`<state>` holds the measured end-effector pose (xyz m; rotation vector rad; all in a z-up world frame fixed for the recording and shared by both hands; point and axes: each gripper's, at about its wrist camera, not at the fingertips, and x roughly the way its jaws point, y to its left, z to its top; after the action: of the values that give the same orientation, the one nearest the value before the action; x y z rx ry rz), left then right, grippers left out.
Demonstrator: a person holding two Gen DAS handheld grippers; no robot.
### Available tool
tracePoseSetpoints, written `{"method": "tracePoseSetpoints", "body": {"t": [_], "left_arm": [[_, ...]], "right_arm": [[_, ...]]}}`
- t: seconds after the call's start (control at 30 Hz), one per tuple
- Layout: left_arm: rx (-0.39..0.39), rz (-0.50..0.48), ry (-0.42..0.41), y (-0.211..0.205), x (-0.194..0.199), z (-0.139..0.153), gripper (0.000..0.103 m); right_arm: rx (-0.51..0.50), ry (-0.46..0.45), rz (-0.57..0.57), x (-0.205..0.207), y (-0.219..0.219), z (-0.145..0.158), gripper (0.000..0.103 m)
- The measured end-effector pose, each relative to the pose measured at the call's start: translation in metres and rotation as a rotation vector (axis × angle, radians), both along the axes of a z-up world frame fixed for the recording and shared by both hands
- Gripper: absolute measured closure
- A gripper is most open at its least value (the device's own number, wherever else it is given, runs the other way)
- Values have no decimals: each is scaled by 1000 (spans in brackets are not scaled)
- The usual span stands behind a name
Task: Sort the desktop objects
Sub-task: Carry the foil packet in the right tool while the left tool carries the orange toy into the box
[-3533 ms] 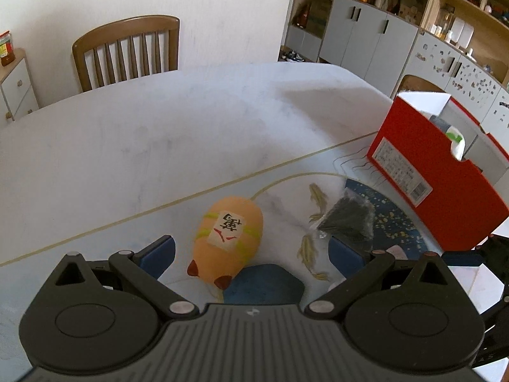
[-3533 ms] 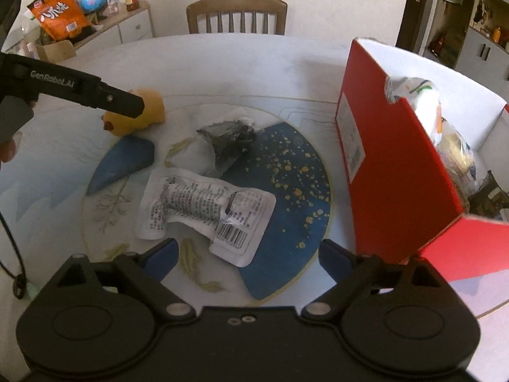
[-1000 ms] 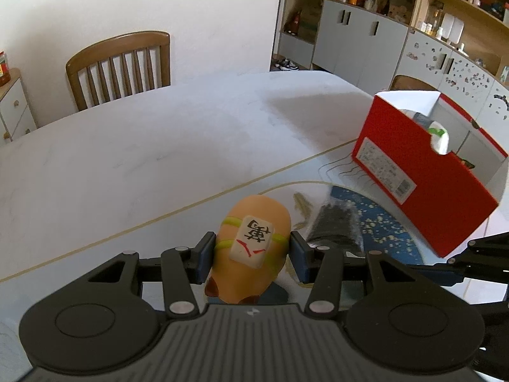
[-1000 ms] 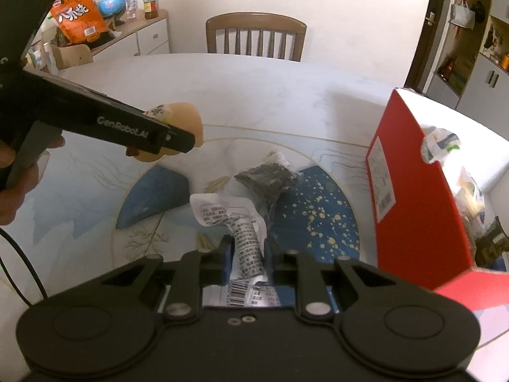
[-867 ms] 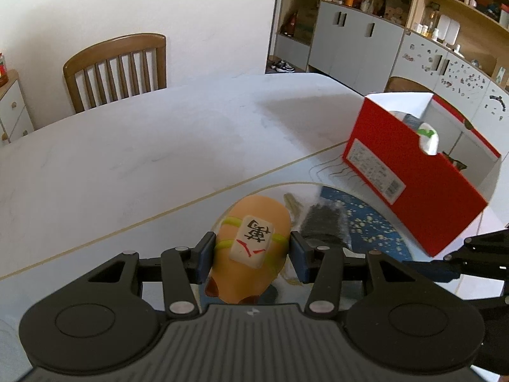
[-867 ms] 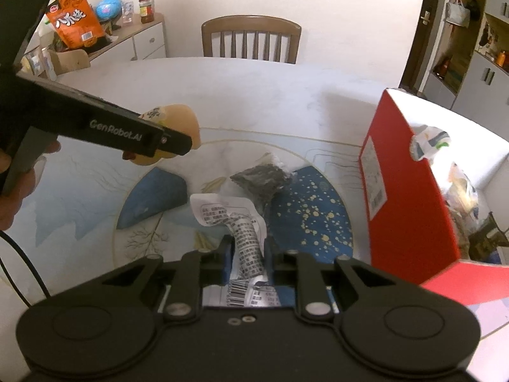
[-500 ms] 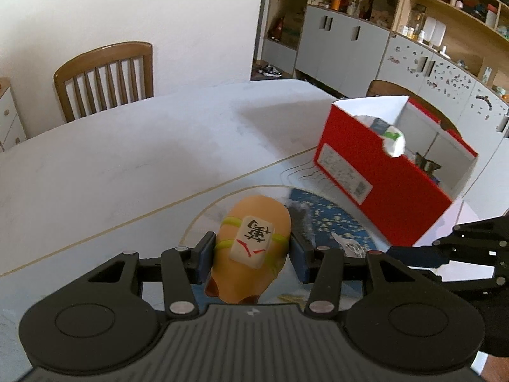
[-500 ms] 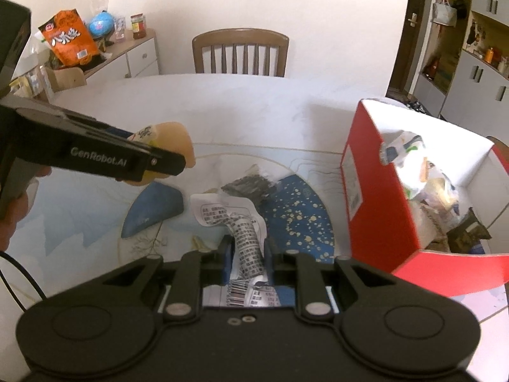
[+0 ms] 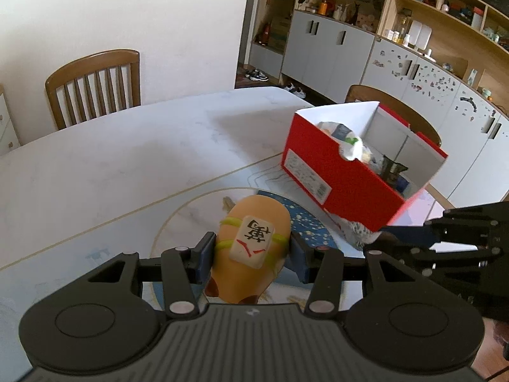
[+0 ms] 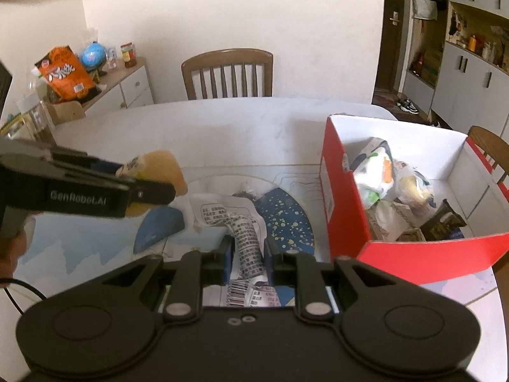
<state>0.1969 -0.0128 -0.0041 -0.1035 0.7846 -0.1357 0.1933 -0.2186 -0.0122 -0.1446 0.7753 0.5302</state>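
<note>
The left gripper (image 9: 251, 253) pinches the orange toy (image 9: 251, 248) at lower centre, and the right gripper (image 10: 246, 254) clamps the printed packet (image 10: 245, 242) — both held clear of the table (image 9: 127, 159) for carrying. Compared with a moment ago, the red box (image 10: 346, 216) sits nearer and its open top shows more — likely the drop-off.

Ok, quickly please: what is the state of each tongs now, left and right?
Left tongs: closed on the orange pig toy.
Right tongs: closed on the printed white packet.
</note>
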Motion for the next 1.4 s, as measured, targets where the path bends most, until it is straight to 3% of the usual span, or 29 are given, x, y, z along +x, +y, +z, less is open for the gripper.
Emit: {"method": "tracePoseSetpoints", "body": {"t": [0.57,1.4], "left_arm": [[-20,-52,-51,-49,-17,31,55],[-5,-74,-110,-143,33,58,55]], "right_arm": [[115,-19,-78,-8,-59,34,83],[153,-88,-94,41,-148,62,83]]}}
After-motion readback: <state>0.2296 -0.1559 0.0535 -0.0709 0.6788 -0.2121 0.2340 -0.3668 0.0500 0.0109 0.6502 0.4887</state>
